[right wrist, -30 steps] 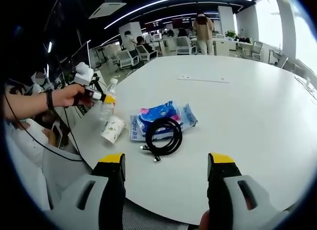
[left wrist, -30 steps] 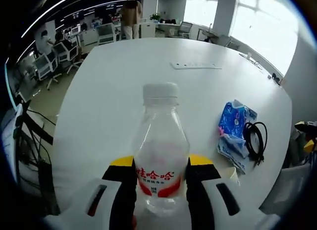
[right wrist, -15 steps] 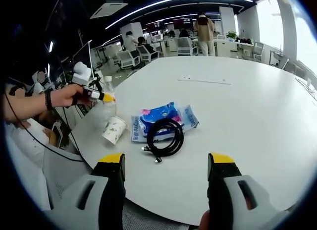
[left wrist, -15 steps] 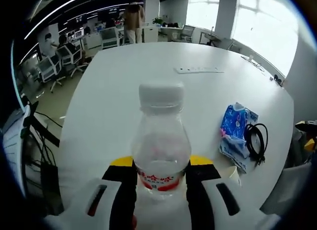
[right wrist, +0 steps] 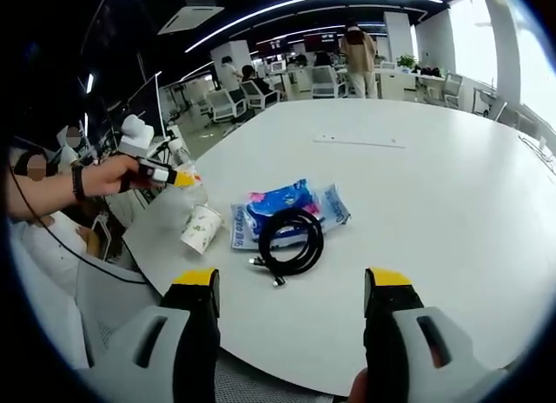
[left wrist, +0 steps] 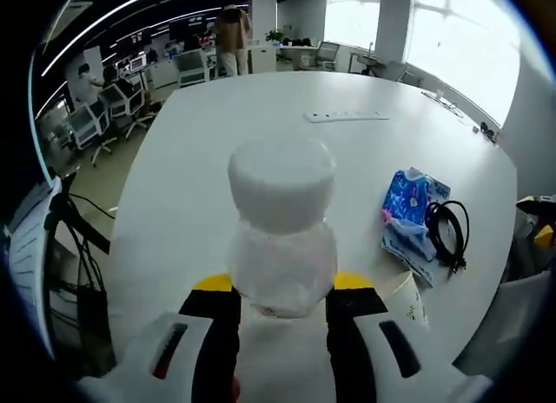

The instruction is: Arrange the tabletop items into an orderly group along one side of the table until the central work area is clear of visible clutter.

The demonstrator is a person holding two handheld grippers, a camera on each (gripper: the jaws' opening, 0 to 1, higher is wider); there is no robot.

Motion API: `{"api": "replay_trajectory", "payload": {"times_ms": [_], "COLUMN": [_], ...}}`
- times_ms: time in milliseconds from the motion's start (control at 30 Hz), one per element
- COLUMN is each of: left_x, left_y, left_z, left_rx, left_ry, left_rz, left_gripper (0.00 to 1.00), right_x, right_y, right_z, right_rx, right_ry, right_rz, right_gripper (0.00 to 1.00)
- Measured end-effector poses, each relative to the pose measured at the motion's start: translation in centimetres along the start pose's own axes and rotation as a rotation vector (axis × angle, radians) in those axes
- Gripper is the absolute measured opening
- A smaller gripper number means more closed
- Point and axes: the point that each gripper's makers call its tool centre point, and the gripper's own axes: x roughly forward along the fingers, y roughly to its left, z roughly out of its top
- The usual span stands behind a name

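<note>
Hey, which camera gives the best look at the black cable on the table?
The right gripper view: the cable lies coiled near the middle, overlapping the blue packet, its plug ends visible. The left gripper view shows the same cable small and squeezed at the right edge beside the packet.

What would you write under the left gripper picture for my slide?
The left gripper grips a clear bottle above the white table, beside wipes and a black cable.
</note>
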Motion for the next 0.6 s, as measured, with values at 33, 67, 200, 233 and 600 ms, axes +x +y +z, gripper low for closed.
{"api": "replay_trajectory", "payload": {"times_ms": [33,67,200,233,600], "left_x": [-0.02,-0.05,-0.13,-0.12,-0.18], "left_y": [-0.06,-0.11,-0.18,-0.19,-0.28], "left_z": [-0.23,-0.37,-0.41,-0.39,-0.59], "left_rx": [0.005,0.01,0.012,0.011,0.054], "left_ry": [0.003,0.005,-0.001,-0.003,0.01], "left_rz": [0.002,0.001,0.005,0.006,0.013], "left_gripper": [0.37,0.37,0.37,0.37,0.38], "right_x": [0.05,0.08,0.11,0.11,-0.07], "right_y": [0.07,0.1,0.21,0.2,0.16], "right_z": [0.02,0.04,0.12,0.12,0.27], "right_rx": [-0.001,-0.002,-0.005,-0.006,-0.004], "right_ry": [0.0,0.0,-0.003,-0.003,-0.01], "right_rz": [0.002,0.003,0.007,0.007,0.007], "right_gripper": [0.67,0.67,0.67,0.67,0.67]}}
